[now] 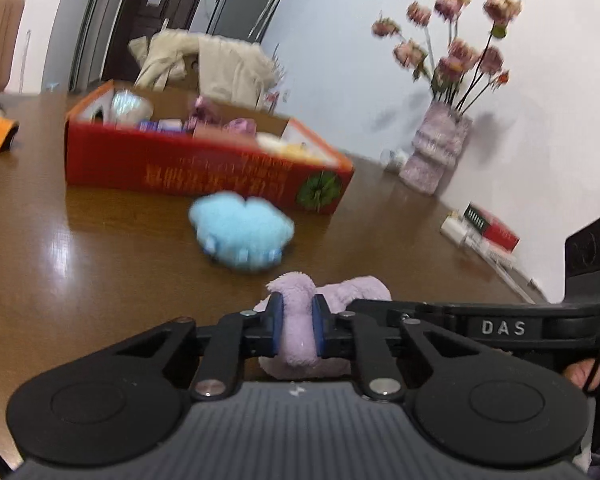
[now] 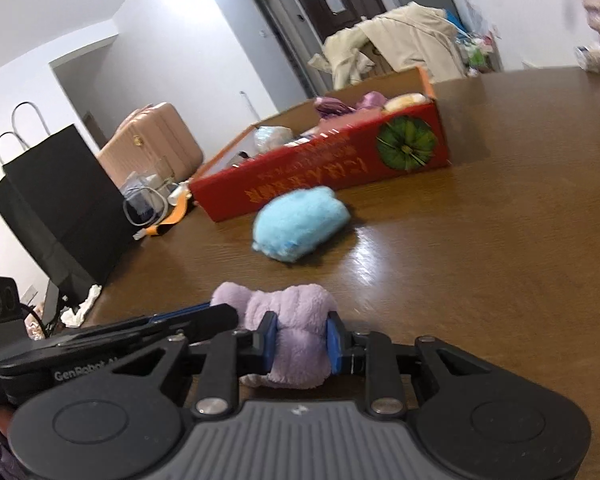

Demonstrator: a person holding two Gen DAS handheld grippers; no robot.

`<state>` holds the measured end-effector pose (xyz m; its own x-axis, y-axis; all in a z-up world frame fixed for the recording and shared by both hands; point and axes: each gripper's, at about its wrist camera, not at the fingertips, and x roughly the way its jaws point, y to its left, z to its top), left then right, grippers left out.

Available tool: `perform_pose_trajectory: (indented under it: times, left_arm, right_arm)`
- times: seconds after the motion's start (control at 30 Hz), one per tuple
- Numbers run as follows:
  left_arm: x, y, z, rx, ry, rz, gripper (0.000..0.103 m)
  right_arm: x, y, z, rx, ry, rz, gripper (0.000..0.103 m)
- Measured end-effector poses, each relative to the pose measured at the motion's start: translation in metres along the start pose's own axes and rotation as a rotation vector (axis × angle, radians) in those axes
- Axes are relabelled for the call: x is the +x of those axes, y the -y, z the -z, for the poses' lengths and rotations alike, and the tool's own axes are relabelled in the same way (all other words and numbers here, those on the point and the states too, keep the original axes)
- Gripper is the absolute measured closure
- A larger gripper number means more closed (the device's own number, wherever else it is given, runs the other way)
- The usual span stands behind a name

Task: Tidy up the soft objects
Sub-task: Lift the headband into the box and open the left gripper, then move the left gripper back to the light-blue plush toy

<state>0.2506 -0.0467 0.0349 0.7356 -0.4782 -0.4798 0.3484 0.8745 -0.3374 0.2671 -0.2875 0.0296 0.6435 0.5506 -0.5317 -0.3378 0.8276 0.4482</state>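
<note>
Both tools were clamped on the same purple plush toy [image 1: 298,320], left tool [image 1: 296,326] and right tool [image 2: 302,344] side by side, near the blue plush [image 1: 240,232] and far red box [image 1: 188,164] on the bench [image 1: 80,248].

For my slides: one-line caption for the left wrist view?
Left gripper shut on a purple plush toy, blue plush toy and red box ahead.

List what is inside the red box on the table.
The red box holds a white bundle, purple soft things and a pale yellow item. Its near wall covers everything lower, so the full contents cannot be seen.
</note>
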Motion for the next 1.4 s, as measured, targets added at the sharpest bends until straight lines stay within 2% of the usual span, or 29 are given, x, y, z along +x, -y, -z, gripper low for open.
perform_pose_trajectory:
  times: [0.1, 0.17, 0.27, 0.37, 0.47, 0.5, 0.57, 0.67, 0.73, 0.93, 1.03, 1.1, 1.13, 1.17, 1.3, 1.4]
  left_arm:
    - [-0.003, -0.003, -0.042, 0.022, 0.087, 0.029, 0.088]
    - [0.006, -0.011, -0.078, -0.001, 0.110, 0.045, 0.088]
    - [0.042, -0.034, -0.134, -0.059, 0.088, 0.027, 0.088]
    - [0.088, -0.061, -0.169, -0.114, 0.039, 0.007, 0.088]
    - [0.130, -0.086, -0.179, -0.158, -0.042, -0.031, 0.088]
    - [0.141, -0.093, -0.178, -0.173, -0.069, -0.062, 0.088]
    - [0.156, -0.101, -0.170, -0.180, -0.117, -0.075, 0.088]
    - [0.165, -0.097, -0.156, -0.124, -0.162, -0.069, 0.088]
    - [0.167, -0.093, -0.152, -0.073, -0.154, -0.087, 0.088]
    - [0.168, -0.105, -0.152, -0.097, -0.162, -0.061, 0.086]
    - [0.162, -0.108, -0.153, -0.095, -0.142, -0.092, 0.073]
    - [0.151, -0.109, -0.156, -0.102, -0.127, -0.101, 0.066]
    - [0.143, -0.109, -0.159, -0.102, -0.115, -0.104, 0.061]
    - [0.135, -0.108, -0.161, -0.097, -0.100, -0.110, 0.057]
    - [0.096, -0.098, -0.173, -0.067, -0.034, -0.142, 0.054]
    - [0.059, -0.087, -0.181, -0.032, 0.036, -0.160, 0.044]
  right_arm:
    - [-0.003, -0.010, -0.036, -0.049, 0.072, -0.013, 0.079]
    - [0.000, -0.020, -0.069, -0.107, 0.128, -0.007, 0.079]
    - [0.028, -0.028, -0.121, -0.169, 0.168, 0.028, 0.079]
    - [0.078, -0.024, -0.164, -0.191, 0.131, 0.071, 0.079]
    - [0.132, -0.011, -0.188, -0.169, 0.026, 0.110, 0.079]
    - [0.148, -0.006, -0.190, -0.159, -0.009, 0.121, 0.079]
    - [0.174, 0.006, -0.189, -0.132, -0.066, 0.129, 0.079]
    - [0.203, 0.023, -0.186, -0.095, -0.138, 0.145, 0.077]
    - [0.211, 0.026, -0.183, -0.102, -0.160, 0.140, 0.078]
    - [0.209, 0.016, -0.177, -0.192, -0.194, 0.166, 0.077]
    - [0.208, 0.012, -0.178, -0.198, -0.194, 0.161, 0.074]
    - [0.201, 0.009, -0.182, -0.199, -0.183, 0.169, 0.059]
    - [0.194, 0.007, -0.184, -0.194, -0.164, 0.170, 0.046]
    - [0.185, 0.006, -0.187, -0.189, -0.143, 0.162, 0.042]
    - [0.139, -0.005, -0.201, -0.194, -0.034, 0.155, 0.042]
    - [0.099, -0.011, -0.208, -0.202, 0.042, 0.157, 0.040]
